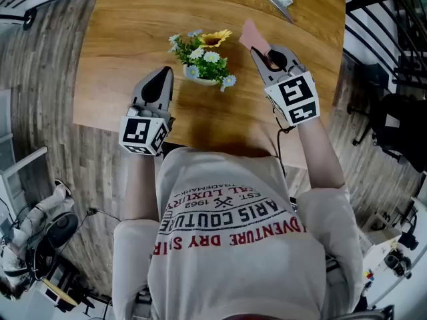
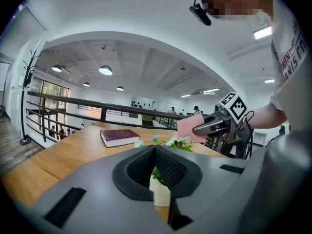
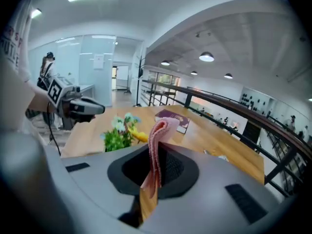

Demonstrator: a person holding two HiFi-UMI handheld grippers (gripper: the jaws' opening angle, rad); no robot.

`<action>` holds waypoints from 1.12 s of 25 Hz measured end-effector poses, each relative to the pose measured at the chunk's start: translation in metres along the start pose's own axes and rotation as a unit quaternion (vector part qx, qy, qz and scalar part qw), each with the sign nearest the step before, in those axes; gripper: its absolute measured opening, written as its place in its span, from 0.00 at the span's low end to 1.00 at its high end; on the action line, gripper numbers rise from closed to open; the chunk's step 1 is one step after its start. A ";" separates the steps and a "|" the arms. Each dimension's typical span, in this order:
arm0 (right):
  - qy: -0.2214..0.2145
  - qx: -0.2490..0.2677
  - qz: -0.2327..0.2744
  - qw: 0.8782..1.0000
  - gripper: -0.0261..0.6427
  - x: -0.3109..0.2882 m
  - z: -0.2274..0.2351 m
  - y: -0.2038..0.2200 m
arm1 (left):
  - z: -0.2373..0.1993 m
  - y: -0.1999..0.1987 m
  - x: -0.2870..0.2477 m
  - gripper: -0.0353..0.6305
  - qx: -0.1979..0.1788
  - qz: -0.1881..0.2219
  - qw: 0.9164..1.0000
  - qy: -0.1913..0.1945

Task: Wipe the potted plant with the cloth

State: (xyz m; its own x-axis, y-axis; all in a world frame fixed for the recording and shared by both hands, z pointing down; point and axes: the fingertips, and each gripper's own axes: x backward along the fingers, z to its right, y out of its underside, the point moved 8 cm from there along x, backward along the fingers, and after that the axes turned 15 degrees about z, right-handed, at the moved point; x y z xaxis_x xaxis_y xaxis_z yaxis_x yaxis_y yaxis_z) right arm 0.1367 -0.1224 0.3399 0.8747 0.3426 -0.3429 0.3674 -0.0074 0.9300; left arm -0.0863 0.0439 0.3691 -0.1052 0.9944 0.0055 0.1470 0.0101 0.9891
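A small potted plant (image 1: 205, 60) with a yellow flower and pale daisies stands in a white pot on the wooden table (image 1: 127, 32). My right gripper (image 1: 256, 49) hovers just right of the plant, shut on a pink cloth (image 1: 252, 35) that sticks up past its tips. That cloth (image 3: 157, 150) is pinched between the jaws in the right gripper view, with the plant (image 3: 119, 133) ahead to the left. My left gripper (image 1: 160, 77) is shut and empty, left of the pot. The white pot (image 2: 160, 191) shows behind its closed jaws.
A dark red book (image 2: 119, 136) lies at the table's far side. A metal tool with a white part (image 1: 277, 1) rests at the far right of the table. Black railings (image 1: 380, 19) run along the right. The table's near edge (image 1: 200, 139) is close to the person's body.
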 end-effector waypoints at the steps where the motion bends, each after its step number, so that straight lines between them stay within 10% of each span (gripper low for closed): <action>1: 0.018 -0.006 0.014 1.000 0.09 0.000 -0.003 -0.010 | -0.003 -0.006 0.002 0.08 -0.004 0.006 1.000 -0.001; 14: 0.115 -0.044 0.144 0.982 0.09 -0.070 -0.112 -0.111 | -0.098 -0.078 0.023 0.08 -0.046 0.035 0.996 0.063; 28: 0.205 -0.137 0.017 0.969 0.09 -0.169 -0.199 -0.026 | -0.185 -0.034 0.052 0.08 -0.014 -0.052 0.991 0.123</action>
State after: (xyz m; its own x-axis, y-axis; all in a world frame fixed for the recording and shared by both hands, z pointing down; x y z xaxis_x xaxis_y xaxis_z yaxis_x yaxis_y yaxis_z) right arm -0.0833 0.0071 0.3997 0.6643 0.6919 -0.2828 0.1940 0.2058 0.9592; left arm -0.2788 0.0757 0.3625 -0.3547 0.9327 -0.0647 0.0954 0.1050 0.9899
